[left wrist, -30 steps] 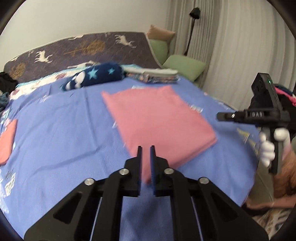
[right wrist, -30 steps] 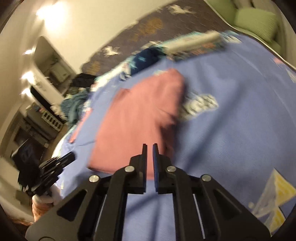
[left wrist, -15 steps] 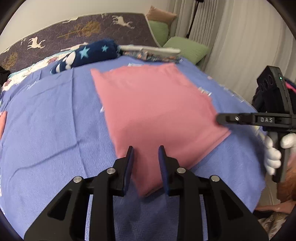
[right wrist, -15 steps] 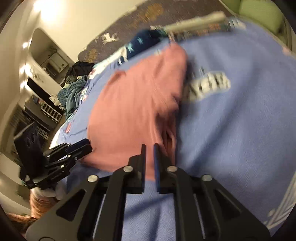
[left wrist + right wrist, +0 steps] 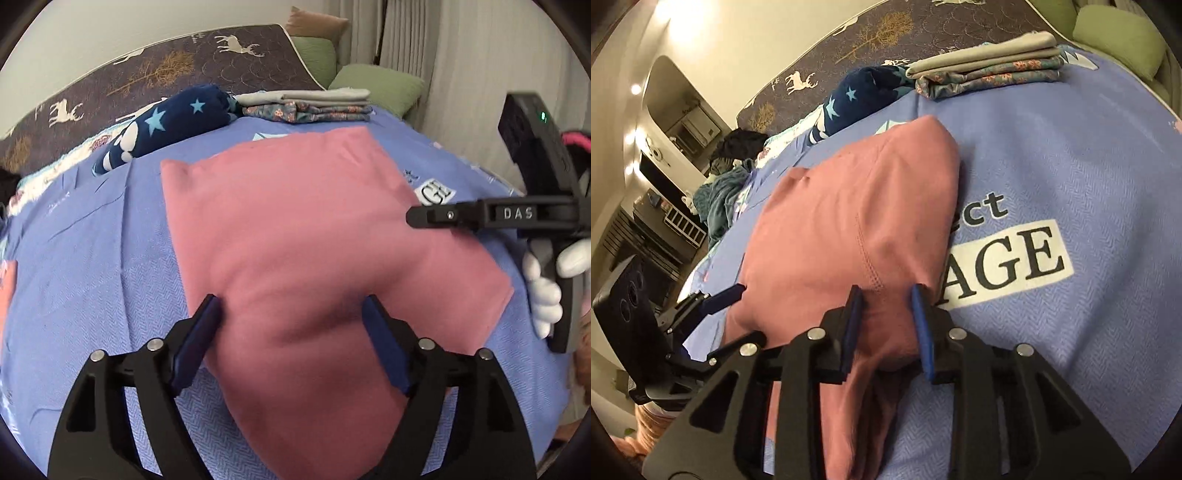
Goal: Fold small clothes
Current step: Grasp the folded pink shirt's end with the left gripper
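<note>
A folded pink garment [image 5: 295, 236] lies on the blue bedspread [image 5: 92, 258]; it also shows in the right wrist view [image 5: 849, 221]. My left gripper [image 5: 291, 317] is wide open, its fingers straddling the garment's near corner. My right gripper [image 5: 886, 306] is open, its fingers straddling the garment's near edge. The right gripper also shows at the right of the left wrist view [image 5: 417, 216], over the garment's right side. The left gripper shows at the left of the right wrist view [image 5: 735, 291], by the garment's left edge.
A dark blue star-print bundle [image 5: 170, 122] and a stack of folded clothes [image 5: 314, 105] lie at the far side of the bed. Green pillows [image 5: 376, 85] and curtains are behind. Another pink piece [image 5: 7, 288] lies at the left edge. Dark clothes [image 5: 731, 177] are piled far left.
Both grippers have opened from shut and moved in close over the pink garment's near edge. The garment now fills more of both views.
</note>
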`<state>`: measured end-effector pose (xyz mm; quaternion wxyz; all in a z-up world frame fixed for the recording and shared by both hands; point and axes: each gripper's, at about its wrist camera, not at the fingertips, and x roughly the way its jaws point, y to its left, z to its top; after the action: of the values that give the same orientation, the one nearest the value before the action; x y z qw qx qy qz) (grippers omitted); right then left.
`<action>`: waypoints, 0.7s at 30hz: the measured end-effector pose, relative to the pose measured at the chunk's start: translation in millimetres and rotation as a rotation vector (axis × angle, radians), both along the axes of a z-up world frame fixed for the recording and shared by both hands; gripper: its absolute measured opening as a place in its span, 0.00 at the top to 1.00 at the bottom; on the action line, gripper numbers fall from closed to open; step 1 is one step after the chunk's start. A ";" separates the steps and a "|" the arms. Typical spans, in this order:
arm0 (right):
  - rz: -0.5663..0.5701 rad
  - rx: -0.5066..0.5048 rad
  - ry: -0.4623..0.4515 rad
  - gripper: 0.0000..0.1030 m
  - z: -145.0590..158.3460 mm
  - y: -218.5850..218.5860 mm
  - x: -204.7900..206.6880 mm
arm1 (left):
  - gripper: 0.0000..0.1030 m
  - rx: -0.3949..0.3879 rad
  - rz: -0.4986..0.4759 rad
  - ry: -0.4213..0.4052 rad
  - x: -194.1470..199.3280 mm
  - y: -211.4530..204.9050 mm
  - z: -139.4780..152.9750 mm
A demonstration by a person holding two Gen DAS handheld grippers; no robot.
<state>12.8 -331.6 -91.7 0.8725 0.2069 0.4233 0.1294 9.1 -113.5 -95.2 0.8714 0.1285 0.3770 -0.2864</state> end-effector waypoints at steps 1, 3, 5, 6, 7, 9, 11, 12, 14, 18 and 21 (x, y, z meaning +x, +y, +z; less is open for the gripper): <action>0.000 -0.001 0.000 0.73 1.0 -0.1 -0.2 | 0.21 0.001 0.001 -0.003 -1.1 0.6 1.0; -0.008 -0.006 0.003 0.74 7.5 -0.9 -1.4 | 0.22 -0.015 0.002 -0.009 -2.8 4.8 6.4; -0.006 -0.021 -0.013 0.73 19.4 -3.0 1.3 | 0.25 -0.062 -0.007 -0.006 -3.5 10.8 18.1; 0.000 -0.027 -0.044 0.73 28.8 -4.8 3.0 | 0.32 -0.094 -0.014 -0.017 -0.3 12.5 28.8; 0.006 -0.035 -0.063 0.73 34.5 -3.9 2.0 | 0.36 -0.109 -0.018 -0.034 3.4 12.2 37.5; 0.012 -0.062 -0.100 0.73 50.0 -4.8 18.8 | 0.50 -0.114 -0.036 -0.082 16.5 7.7 54.1; 0.024 -0.054 -0.102 0.73 53.1 -3.5 37.0 | 0.52 -0.100 -0.037 -0.091 32.1 1.4 57.2; 0.036 -0.039 -0.085 0.72 49.5 -3.9 46.0 | 0.52 -0.096 -0.025 -0.070 43.0 0.1 52.2; 0.030 -0.051 0.013 0.71 25.4 -3.1 67.0 | 0.52 -0.061 0.038 0.039 69.7 2.2 22.7; 0.022 0.001 0.000 0.73 2.6 -10.4 70.6 | 0.54 -0.139 0.039 0.094 78.5 15.5 5.9; 0.015 -0.021 0.002 0.63 13.0 -12.0 64.7 | 0.54 -0.130 0.034 0.070 74.9 13.6 11.3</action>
<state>77.5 -343.6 -78.7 0.8733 0.1945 0.4270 0.1312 84.0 -99.9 -83.9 0.8689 0.0552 0.3901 -0.2997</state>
